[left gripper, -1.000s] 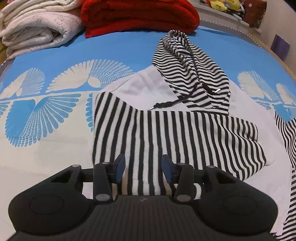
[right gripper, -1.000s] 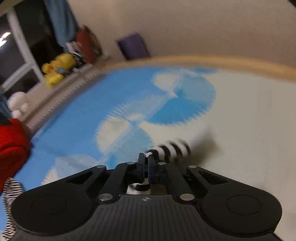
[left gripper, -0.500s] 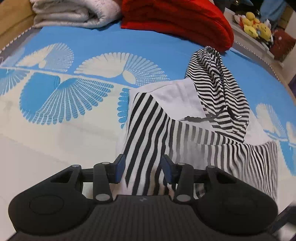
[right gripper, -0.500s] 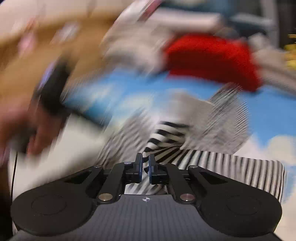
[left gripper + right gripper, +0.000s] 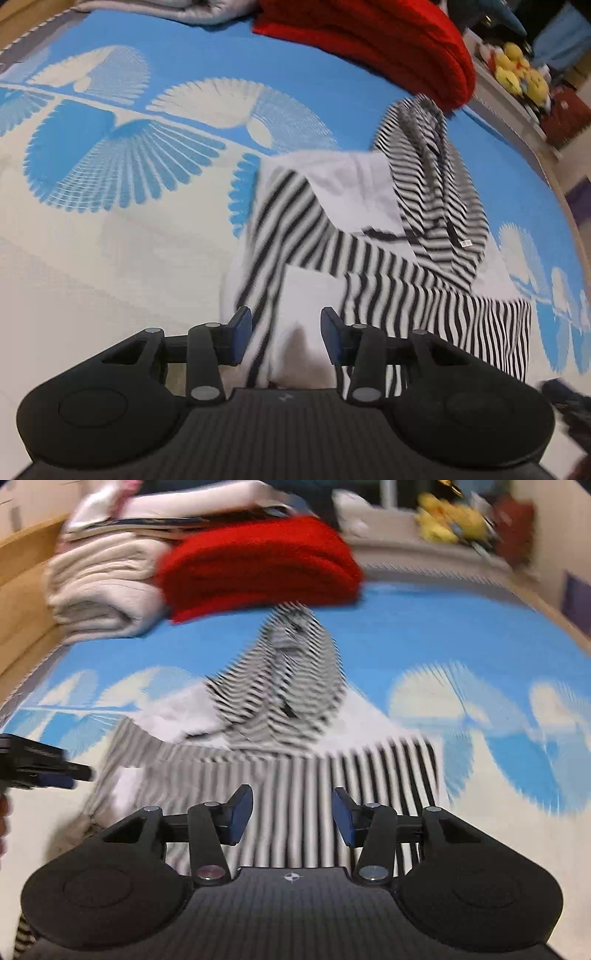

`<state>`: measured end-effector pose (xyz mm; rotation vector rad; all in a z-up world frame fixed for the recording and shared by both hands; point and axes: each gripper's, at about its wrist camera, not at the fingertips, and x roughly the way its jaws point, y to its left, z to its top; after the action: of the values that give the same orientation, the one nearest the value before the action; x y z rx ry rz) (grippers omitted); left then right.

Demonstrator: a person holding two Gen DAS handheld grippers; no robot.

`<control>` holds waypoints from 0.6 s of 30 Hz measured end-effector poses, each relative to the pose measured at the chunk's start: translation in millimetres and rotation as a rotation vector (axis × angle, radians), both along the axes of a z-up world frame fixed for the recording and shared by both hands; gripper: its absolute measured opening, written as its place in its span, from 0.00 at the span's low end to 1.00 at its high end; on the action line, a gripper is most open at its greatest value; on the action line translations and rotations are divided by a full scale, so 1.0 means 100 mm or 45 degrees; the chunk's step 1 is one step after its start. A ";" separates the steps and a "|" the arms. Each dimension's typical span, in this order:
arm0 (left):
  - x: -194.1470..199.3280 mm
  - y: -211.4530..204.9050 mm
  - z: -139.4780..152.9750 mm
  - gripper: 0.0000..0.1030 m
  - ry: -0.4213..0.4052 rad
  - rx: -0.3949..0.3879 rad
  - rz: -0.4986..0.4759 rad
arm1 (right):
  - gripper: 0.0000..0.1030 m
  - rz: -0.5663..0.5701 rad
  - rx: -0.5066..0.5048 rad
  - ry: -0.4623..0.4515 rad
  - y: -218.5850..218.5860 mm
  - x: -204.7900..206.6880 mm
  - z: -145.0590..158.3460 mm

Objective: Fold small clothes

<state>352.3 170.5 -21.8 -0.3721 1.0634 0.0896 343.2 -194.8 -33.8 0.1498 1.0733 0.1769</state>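
Your striped hoodie (image 5: 369, 266) lies on the blue-and-white bedspread (image 5: 110, 258), both sleeves folded across its white body, hood toward the red blanket (image 5: 369, 40). Your left gripper (image 5: 286, 336) hangs released above it; your right gripper (image 5: 291, 814) is opening, pinching nothing. Only the right view shows the bed's wooden frame (image 5: 26, 554).

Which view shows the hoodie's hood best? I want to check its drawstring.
Left wrist: the hood is fairly sharp, the drawstring tip visible. In the right wrist view the hood is centred but motion-blurred, cord detail lost.
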 end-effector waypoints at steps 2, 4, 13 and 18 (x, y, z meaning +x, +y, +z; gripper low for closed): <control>0.01 -0.08 -0.03 0.44 0.013 0.001 -0.048 | 0.47 -0.107 -0.040 0.121 -0.14 0.06 -0.25; 0.02 -0.15 -0.10 0.44 0.034 0.013 -0.066 | 0.47 -0.201 0.047 0.180 -0.30 0.08 -0.38; 0.04 -0.25 -0.33 0.44 0.121 0.080 -0.099 | 0.48 -0.208 0.195 0.389 -0.36 0.14 -0.72; 0.06 -0.26 -0.37 0.45 0.147 0.115 -0.087 | 0.48 -0.202 0.187 0.373 -0.35 0.22 -0.68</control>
<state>358.3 144.5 -58.8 -0.2509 1.1806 0.0984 365.6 -229.7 -102.3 0.4014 1.3343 0.0915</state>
